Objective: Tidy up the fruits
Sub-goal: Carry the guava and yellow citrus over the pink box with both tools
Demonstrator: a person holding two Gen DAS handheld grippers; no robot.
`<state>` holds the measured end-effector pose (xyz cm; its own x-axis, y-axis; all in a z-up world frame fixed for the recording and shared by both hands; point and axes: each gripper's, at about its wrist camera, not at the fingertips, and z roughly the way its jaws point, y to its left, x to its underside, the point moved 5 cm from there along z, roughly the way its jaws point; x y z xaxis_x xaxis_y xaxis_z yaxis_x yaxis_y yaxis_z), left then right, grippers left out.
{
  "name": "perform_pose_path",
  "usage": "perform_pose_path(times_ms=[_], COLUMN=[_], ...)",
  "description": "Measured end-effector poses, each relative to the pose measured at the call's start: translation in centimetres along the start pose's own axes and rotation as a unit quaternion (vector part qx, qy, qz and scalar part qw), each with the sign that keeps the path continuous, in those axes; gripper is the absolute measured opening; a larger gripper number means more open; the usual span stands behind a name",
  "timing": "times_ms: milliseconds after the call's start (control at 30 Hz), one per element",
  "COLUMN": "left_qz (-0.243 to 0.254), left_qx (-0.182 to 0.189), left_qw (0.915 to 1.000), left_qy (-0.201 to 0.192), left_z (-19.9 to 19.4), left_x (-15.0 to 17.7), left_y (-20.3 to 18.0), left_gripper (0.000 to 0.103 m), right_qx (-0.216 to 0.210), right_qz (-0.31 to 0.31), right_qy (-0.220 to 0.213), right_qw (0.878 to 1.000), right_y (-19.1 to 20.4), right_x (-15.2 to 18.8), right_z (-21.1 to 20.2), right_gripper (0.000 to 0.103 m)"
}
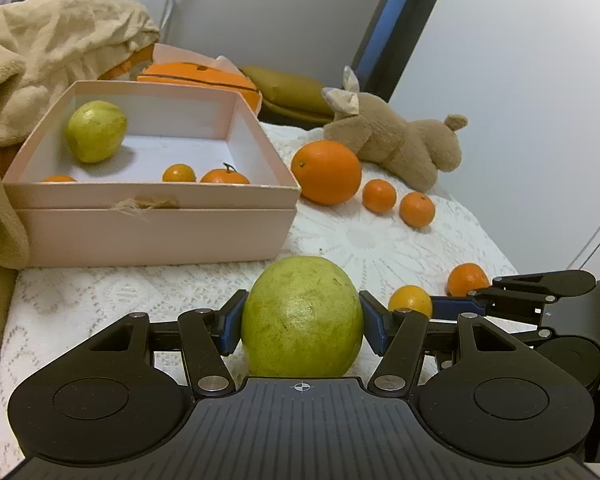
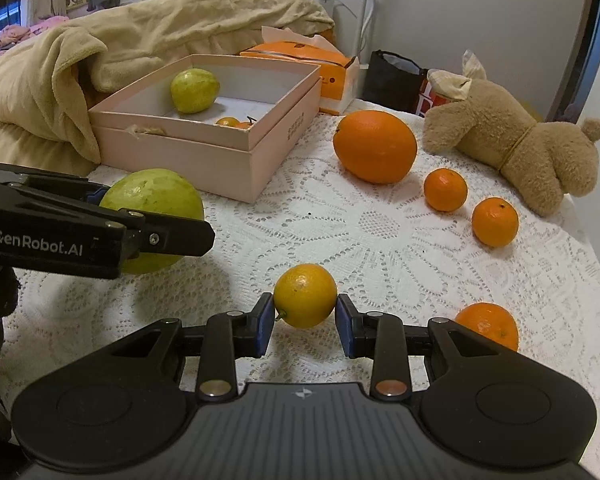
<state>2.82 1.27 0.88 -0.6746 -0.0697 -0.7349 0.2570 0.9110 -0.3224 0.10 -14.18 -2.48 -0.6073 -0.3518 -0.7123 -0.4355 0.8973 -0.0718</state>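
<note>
Two grippers each clamp a fruit above a white lace tablecloth. Biggest of the task's things is the pale pink box, open-topped, standing at the cloth's far left edge against a beige blanket; inside it lie a smaller green guava near the back wall and three small mandarins along the front wall. Next in size is the large guava, dull yellow-green with brown speckling and a pale patch on its skin; the left gripper has its blue pads pressed on both its sides, jaws about half spread. A glossy big orange sits on the cloth just right of the box, with two mandarins in a row beside it, in front of a tan plush toy. Another mandarin lies near the right gripper, whose jaws are drawn in on a small yellow-orange citrus with a green stem nub.
</note>
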Motion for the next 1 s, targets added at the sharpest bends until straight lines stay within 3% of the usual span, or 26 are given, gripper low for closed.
perform_pose_path(times_ms=[200, 400, 600, 733, 800, 1000], left_qz=[-0.004, -0.03, -0.048, -0.059, -0.054, -0.037], left_qx=[-0.002, -0.015, -0.056, -0.076, -0.084, -0.068], left_qw=[1.0, 0.9981, 0.9896, 0.9822, 0.9821, 0.9938], left_qy=[-0.008, -0.052, -0.124, -0.161, -0.159, -0.079], left_z=[-0.6, -2.4, -4.8, -5.6, -5.0, -0.5], left_x=[-0.3, -2.8, -9.0, -11.8, -12.6, -11.6], left_y=[0.1, 1.2, 3.7, 5.9, 7.0, 8.5], left_gripper=[0.064, 0.064, 0.064, 0.064, 0.064, 0.064], right_qx=[0.004, -0.004, -0.012, -0.017, -0.015, -0.023], right_qz=[0.0, 0.012, 0.016, 0.049, 0.056, 0.042], right_qy=[-0.003, -0.027, -0.099, -0.124, -0.126, -0.096], right_qw=[1.0, 1.0, 0.995, 0.991, 0.99, 0.994], right_y=[0.2, -0.7, -2.0, -3.3, -3.7, -2.6], right_x=[-0.5, -2.7, -10.9, -16.8, -19.2, -21.8], right_z=[-0.1, -0.8, -2.1, -2.0, -1.5, 2.1], right_gripper=[0.032, 0.032, 0.032, 0.032, 0.032, 0.032])
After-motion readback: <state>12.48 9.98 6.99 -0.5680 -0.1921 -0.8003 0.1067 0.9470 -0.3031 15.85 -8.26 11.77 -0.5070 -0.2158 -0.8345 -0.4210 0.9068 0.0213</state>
